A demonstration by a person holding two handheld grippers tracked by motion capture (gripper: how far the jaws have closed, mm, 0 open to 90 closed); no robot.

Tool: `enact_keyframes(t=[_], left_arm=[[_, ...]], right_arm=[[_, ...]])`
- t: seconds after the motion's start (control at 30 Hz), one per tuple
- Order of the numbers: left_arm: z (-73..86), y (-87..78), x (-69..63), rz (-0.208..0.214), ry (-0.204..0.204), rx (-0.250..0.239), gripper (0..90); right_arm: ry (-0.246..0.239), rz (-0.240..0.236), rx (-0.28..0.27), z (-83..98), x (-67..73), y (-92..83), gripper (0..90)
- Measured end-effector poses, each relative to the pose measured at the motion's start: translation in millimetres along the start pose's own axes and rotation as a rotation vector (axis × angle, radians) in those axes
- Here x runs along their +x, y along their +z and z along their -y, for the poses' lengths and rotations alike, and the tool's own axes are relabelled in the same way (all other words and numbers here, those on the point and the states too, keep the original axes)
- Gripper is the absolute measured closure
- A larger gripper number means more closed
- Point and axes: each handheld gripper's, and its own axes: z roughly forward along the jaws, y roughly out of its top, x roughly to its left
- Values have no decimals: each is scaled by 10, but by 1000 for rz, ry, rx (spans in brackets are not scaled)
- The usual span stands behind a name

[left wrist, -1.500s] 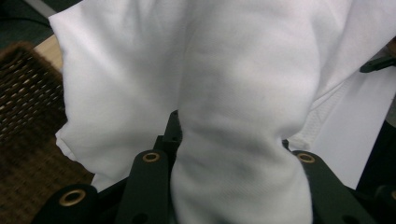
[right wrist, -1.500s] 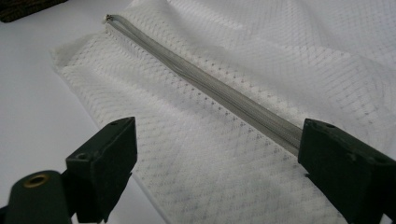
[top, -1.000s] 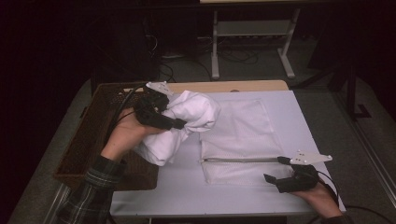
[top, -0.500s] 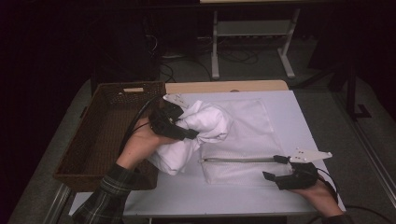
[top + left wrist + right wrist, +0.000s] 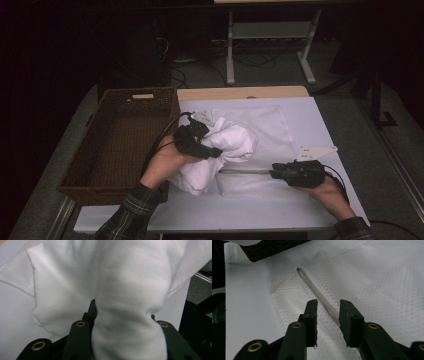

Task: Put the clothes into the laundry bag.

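The left gripper [image 5: 216,151] is clenched on a bunch of white cloth [image 5: 227,150], which looks like a soft garment. In the left gripper view the fabric [image 5: 130,302] bulges thickly between the two black jaws, so the hold is deep. The cloth hangs over the near left part of the table [image 5: 125,220], just to the right of the brown wicker basket [image 5: 117,145], and its lower end rests beside a white mesh bag [image 5: 265,122] that lies flat.

The right gripper [image 5: 274,172] has just been closing its jaws. In the right gripper view the pale zipper edge [image 5: 317,293] of the bag runs from about 11 o'clock down between the pads, but a gap shows on each side, so I judge it is not yet pinched.

The cloth is probably light and very limp; it will sag and unfold, so a thick bunch is the safe place to take hold. The mesh [image 5: 374,290] is thin and slippery on the smooth table, and the stiffer zipper edge is the best place to lift it.
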Motion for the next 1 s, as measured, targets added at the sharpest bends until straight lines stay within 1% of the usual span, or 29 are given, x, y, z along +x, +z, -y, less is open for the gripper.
enact_keyframes(t=[0.03, 0.07, 0.1, 0.13, 0.17, 0.23, 0.27, 0.37, 0.4, 0.43, 0.5, 0.53, 0.6, 0.63, 0.7, 0.73, 0.8, 0.87, 0.97, 1.0], left_arm=[[0, 0, 0, 0, 0, 0, 636], [6, 71, -10, 4, -3, 7, 636], [9, 95, -14, 8, -4, 6, 636], [17, 132, -18, 14, -7, 3, 636], [17, 132, -18, 14, -7, 3, 636], [22, 148, -22, 17, -10, -1, 635], [37, 183, -27, 21, -9, -7, 635], [44, 194, -29, 24, -11, -8, 635], [60, 221, -29, 31, -12, -11, 635], [68, 234, -31, 34, -14, -9, 635], [72, 247, -31, 33, -11, -5, 635], [80, 276, -39, 28, -10, 8, 635], [80, 276, -39, 28, -10, 8, 635], [87, 286, -38, 31, -13, 7, 635], [87, 286, -38, 31, -13, 7, 634], [91, 288, -36, 30, -13, 6, 634], [95, 289, -34, 33, -16, 5, 634], [101, 288, -32, 34, -18, 7, 634], [108, 289, -25, 34, -17, 8, 634], [108, 289, -25, 34, -17, 8, 634]], right_arm=[[-8, -12, 5, -26, -15, 64, 683], [-24, -32, 25, -72, -28, 168, 695], [-24, -32, 25, -72, -28, 168, 695], [-38, -39, 32, -96, -37, 240, 707], [-39, -45, 39, -106, -45, 275, 710], [-39, -45, 39, -106, -45, 275, 710], [-47, -59, 55, -132, -69, 357, 718], [-46, -62, 62, -137, -84, 391, 719], [-46, -62, 62, -137, -84, 391, 718], [-53, -58, 79, -125, -111, 437, 718], [-50, -59, 86, -115, -130, 455, 717], [-43, -47, 106, -83, -185, 503, 716], [-41, -44, 105, -75, -204, 513, 716], [-31, -31, 110, -57, -256, 532, 708], [-28, -29, 108, -50, -277, 535, 708], [-24, -35, 112, -39, -288, 524, 698], [-27, -38, 114, -37, -281, 518, 695], [-46, -61, 127, -26, -235, 504, 690], [-67, -65, 146, -17, -210, 548, 690], [-67, -65, 146, -17, -210, 548, 690]])
